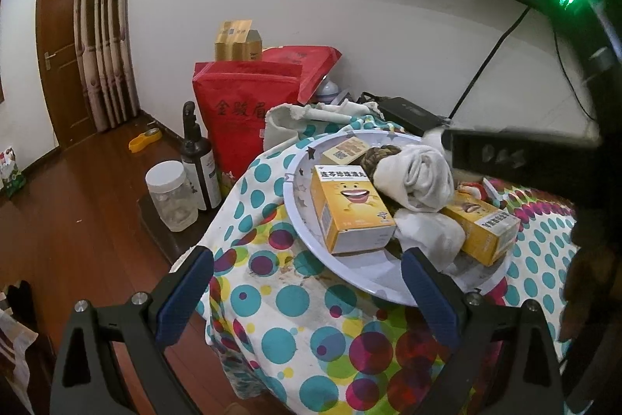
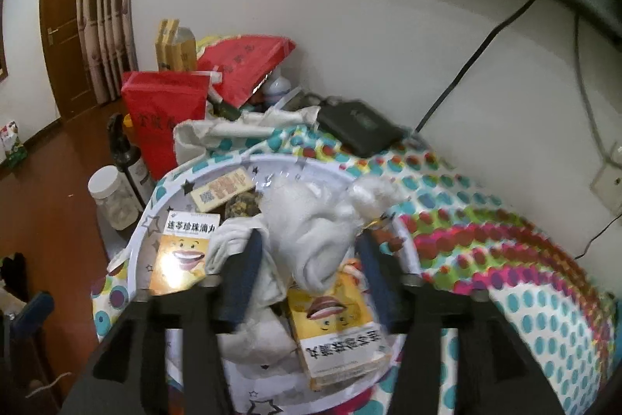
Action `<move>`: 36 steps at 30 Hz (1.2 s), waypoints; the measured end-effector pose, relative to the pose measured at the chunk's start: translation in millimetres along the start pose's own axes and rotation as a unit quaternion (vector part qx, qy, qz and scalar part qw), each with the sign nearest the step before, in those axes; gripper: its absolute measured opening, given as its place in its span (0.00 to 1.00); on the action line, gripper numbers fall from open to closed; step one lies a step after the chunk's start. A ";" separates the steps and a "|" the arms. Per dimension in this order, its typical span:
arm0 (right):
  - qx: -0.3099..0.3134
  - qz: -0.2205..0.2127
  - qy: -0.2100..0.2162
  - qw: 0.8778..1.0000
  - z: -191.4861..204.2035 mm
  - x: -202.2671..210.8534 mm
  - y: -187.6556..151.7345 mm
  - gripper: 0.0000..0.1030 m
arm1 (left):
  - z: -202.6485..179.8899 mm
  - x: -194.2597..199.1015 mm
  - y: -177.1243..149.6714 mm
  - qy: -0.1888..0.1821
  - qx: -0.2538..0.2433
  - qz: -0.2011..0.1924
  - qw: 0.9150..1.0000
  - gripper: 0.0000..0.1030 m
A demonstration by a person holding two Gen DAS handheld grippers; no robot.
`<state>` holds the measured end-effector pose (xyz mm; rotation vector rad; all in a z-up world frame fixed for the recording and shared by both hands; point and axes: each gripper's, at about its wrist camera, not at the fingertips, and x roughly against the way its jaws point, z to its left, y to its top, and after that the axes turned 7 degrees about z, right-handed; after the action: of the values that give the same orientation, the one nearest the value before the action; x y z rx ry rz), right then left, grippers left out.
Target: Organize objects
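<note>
A white basin (image 1: pixel 299 216) with star prints sits on a polka-dot cloth. It holds a yellow medicine box (image 1: pixel 352 209), a second yellow box (image 1: pixel 482 224), a small tan box (image 1: pixel 346 148), a dark patterned item (image 1: pixel 379 156) and white rolled socks (image 1: pixel 416 181). My left gripper (image 1: pixel 307 282) is open and empty just before the basin's near rim. In the right wrist view, my right gripper (image 2: pixel 311 259) is open above the basin (image 2: pixel 155 216), its fingers either side of the white socks (image 2: pixel 311 232), with the yellow boxes (image 2: pixel 182 255) (image 2: pixel 338 325) below.
A polka-dot cloth (image 1: pixel 311 337) covers the table. At the left edge stand a clear jar (image 1: pixel 171 195), a dark bottle (image 1: pixel 198 158) and red bags (image 1: pixel 237 111). A black device (image 2: pixel 357 127) with cables lies by the wall. A TV hangs above.
</note>
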<state>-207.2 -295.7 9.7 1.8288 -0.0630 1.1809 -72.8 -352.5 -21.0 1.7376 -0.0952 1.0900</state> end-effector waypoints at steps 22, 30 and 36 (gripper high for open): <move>-0.048 -0.038 -0.089 0.994 3.2 82.3 -52.0 0.99 | 8.6 112.1 -19.4 0.060 -0.024 -0.060 0.996 1.00; -0.092 -0.063 -0.079 0.991 -0.5 139.4 -80.6 1.00 | 19.0 147.1 -32.7 0.062 -0.016 -0.053 0.997 1.00; -0.097 -0.084 -0.068 0.989 6.7 179.4 -87.1 1.00 | 16.4 179.3 -36.9 0.067 -0.018 -0.078 0.995 1.00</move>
<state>-64.2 -177.9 83.6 1.7047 -0.0947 0.9006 61.5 -274.3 77.1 1.6069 0.1017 1.0785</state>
